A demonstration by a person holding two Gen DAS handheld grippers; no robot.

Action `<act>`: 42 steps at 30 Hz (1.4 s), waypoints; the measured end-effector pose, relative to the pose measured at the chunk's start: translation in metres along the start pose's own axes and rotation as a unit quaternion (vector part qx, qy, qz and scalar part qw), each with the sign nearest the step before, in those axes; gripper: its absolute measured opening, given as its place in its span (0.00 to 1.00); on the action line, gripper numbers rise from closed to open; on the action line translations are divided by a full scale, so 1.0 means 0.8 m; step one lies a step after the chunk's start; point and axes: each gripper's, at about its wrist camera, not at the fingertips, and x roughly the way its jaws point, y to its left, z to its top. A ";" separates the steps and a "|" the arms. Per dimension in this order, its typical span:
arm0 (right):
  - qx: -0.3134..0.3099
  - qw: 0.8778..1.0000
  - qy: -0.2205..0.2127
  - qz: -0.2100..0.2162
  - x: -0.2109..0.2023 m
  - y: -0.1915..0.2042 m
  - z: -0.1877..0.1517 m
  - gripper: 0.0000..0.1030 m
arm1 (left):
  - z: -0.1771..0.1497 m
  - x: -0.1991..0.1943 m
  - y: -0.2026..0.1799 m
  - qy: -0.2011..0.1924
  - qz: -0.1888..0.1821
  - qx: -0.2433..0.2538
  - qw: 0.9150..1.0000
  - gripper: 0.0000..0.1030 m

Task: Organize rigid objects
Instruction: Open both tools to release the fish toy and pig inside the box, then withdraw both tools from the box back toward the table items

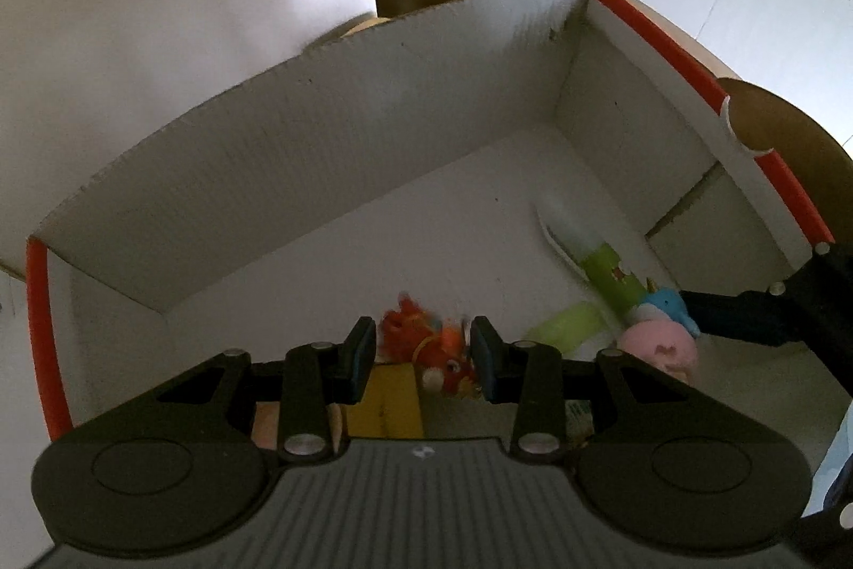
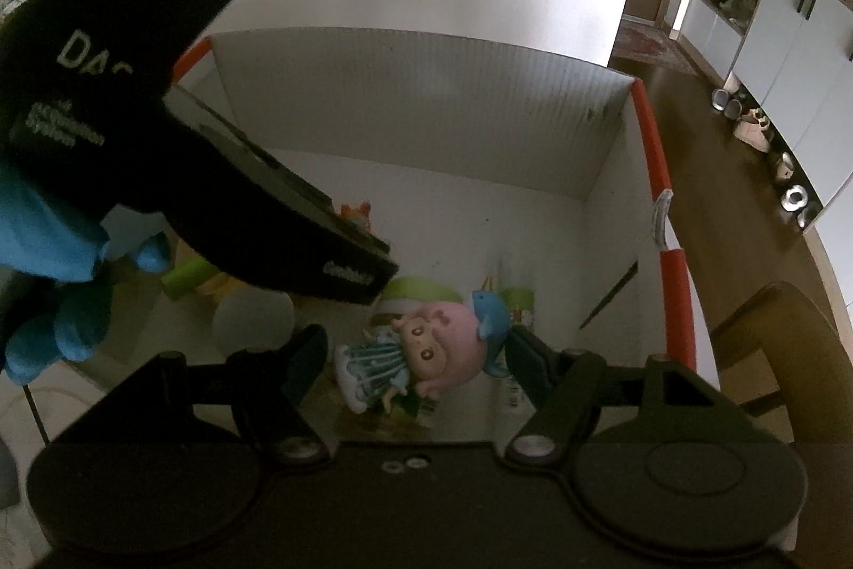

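A white cardboard box (image 1: 298, 142) with orange rim edges holds toys. My left gripper (image 1: 424, 350) is open over the box, its jaws on either side of an orange furry figure (image 1: 432, 350) without touching it. My right gripper (image 2: 416, 355) is open over the box (image 2: 426, 115), its jaws apart around a pink-haired doll (image 2: 426, 339) in a blue-striped dress with a blue dolphin on its head. The doll (image 1: 661, 339) also shows in the left wrist view. A green and white tube (image 1: 602, 259) lies beside the doll.
A yellow block (image 1: 389, 403) lies under the left gripper. A light green piece (image 1: 565, 329) lies in the box. The left gripper's body (image 2: 160, 89) and a blue-gloved hand (image 2: 48, 249) cross the right wrist view. A wooden chair (image 2: 773, 355) stands to the right.
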 end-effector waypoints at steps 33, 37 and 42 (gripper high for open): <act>0.024 0.998 -0.062 0.002 -0.112 0.004 -0.011 0.90 | -0.056 -0.154 -0.007 -0.117 -0.002 -0.002 0.993 0.62; 0.025 0.997 -0.071 0.005 -0.136 0.006 -0.023 0.92 | -0.072 -0.177 -0.012 -0.130 -0.005 0.003 0.992 0.62; 0.025 0.996 -0.081 0.008 -0.164 0.017 -0.039 0.93 | -0.096 -0.204 -0.022 -0.146 -0.013 0.006 0.989 0.66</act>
